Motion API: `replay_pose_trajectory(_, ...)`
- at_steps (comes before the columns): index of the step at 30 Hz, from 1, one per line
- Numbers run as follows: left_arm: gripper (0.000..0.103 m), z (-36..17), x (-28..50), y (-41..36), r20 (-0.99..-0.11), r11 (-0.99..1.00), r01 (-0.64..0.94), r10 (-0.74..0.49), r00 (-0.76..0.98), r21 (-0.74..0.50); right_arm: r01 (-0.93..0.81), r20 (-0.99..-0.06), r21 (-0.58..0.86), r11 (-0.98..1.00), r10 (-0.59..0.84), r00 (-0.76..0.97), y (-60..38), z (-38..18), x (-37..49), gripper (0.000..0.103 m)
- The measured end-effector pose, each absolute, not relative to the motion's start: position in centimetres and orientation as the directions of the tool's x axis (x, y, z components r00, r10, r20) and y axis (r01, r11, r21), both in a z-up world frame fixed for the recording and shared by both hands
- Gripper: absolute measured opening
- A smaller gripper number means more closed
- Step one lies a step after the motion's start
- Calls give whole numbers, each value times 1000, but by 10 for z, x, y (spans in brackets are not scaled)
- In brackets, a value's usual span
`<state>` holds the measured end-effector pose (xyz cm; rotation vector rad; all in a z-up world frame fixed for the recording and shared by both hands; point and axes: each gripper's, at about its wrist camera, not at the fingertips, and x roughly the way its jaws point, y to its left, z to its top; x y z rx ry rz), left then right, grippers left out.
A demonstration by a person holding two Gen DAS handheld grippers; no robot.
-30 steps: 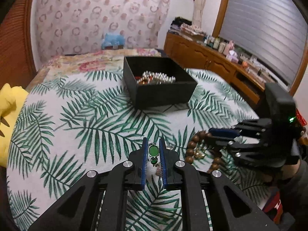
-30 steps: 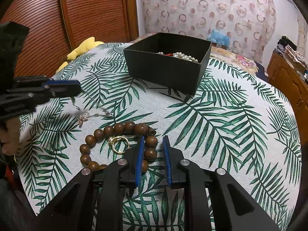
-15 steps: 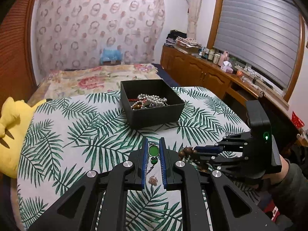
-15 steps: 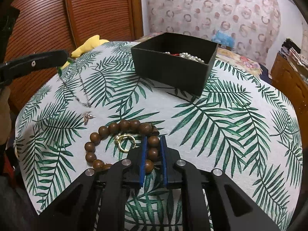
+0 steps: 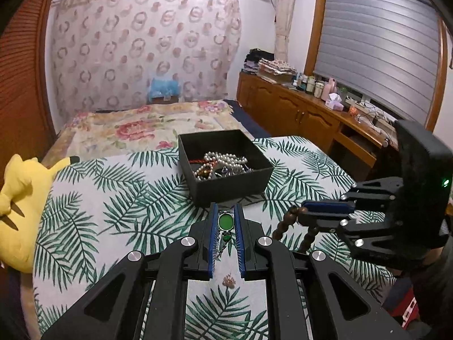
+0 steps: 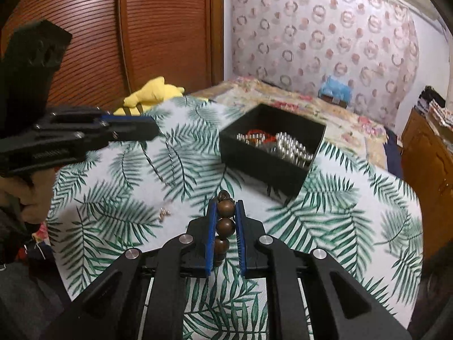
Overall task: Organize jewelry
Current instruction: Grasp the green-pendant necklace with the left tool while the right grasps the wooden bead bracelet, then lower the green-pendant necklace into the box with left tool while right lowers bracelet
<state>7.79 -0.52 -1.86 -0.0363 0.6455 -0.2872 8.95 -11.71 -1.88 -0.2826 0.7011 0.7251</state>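
My left gripper (image 5: pixel 225 218) is shut on a green-stone pendant necklace (image 5: pixel 225 222), whose thin chain (image 6: pixel 158 167) hangs down to the leaf-print cloth. My right gripper (image 6: pixel 225 208) is shut on a brown wooden bead bracelet (image 6: pixel 225 226), lifted off the cloth, its beads dangling (image 5: pixel 286 223) under the blue pads. An open black box (image 5: pixel 226 181) holding pearls and other jewelry sits ahead of both grippers in the middle of the table. A small gold charm (image 5: pixel 228 281) lies on the cloth under my left gripper and shows in the right wrist view too (image 6: pixel 164 213).
A yellow plush toy (image 5: pixel 22 198) lies at the table's left edge. Behind the table are a floral bed (image 5: pixel 141 124) and a wooden sideboard (image 5: pixel 311 113) with bottles under the shuttered window. A hand (image 6: pixel 25 195) holds the left gripper.
Both grippers rose from the cloth. The right gripper shut on the bead bracelet and lifted it; the gold ring that lay inside the bracelet is out of sight. The pendant's chain now hangs.
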Motion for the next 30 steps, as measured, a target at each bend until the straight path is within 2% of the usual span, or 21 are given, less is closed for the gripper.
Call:
replay_pose_trajectory(16, 10, 2, 97, -3, -575, 965, 248, -253, 778, -89, -676, -619, -60, 734, 504, 602, -116, 31, 111, 15)
replay_pose_trajectory(30, 10, 29, 123, -19, -532, 964, 255, -257, 807, -79, -634, -585, -3, 773, 513, 628, -126, 44, 157, 15)
